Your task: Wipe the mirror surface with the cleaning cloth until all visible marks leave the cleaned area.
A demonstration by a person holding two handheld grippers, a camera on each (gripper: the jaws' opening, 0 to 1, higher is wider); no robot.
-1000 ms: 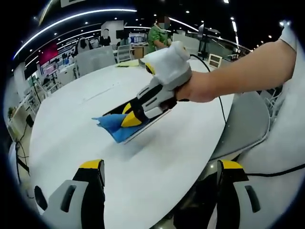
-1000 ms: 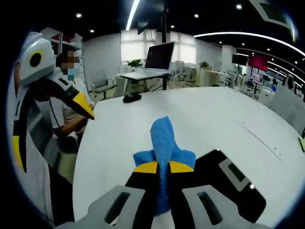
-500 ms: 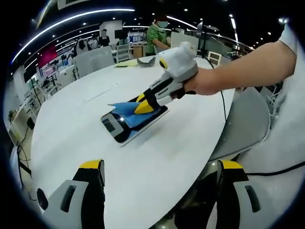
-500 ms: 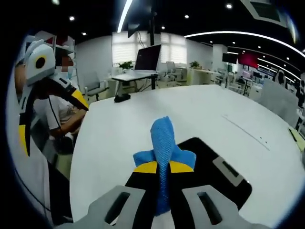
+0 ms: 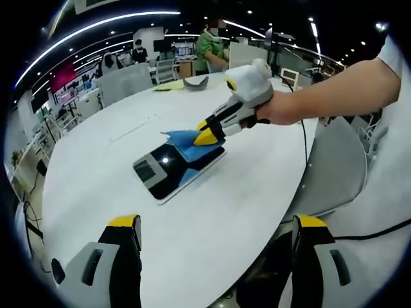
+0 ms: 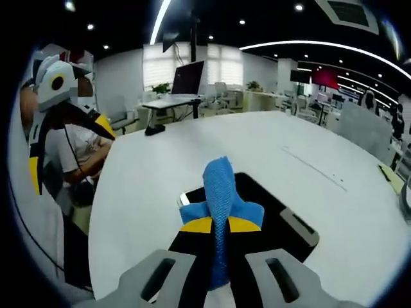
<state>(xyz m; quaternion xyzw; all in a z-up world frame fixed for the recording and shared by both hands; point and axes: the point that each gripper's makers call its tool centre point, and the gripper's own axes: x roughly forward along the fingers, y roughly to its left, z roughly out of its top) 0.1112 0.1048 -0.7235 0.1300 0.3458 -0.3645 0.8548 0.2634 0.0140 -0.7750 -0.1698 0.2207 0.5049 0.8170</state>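
Note:
A dark flat mirror (image 5: 168, 171) in a pale frame lies on the white round table (image 5: 96, 167). In the left gripper view my right gripper (image 5: 207, 131), held by a hand, is shut on a blue cleaning cloth (image 5: 189, 142) that rests on the mirror's far end. The right gripper view looks along its own jaws, with my right gripper (image 6: 221, 224) clamping the blue cloth (image 6: 221, 189) over the mirror (image 6: 273, 208). My left gripper (image 5: 215, 221) stands open near the table's front edge, nothing between its fingers. It also shows at the left as the left gripper (image 6: 67, 125).
A grey chair back (image 5: 331, 163) stands at the table's right edge. A dark small object (image 6: 153, 130) lies at the far table edge, and a grey bowl-like item (image 5: 194, 82) sits at the back. People (image 5: 212, 48) and desks fill the office behind.
My right gripper has drawn the cloth back along the mirror toward its far end, uncovering most of the dark surface. The left gripper has stayed put.

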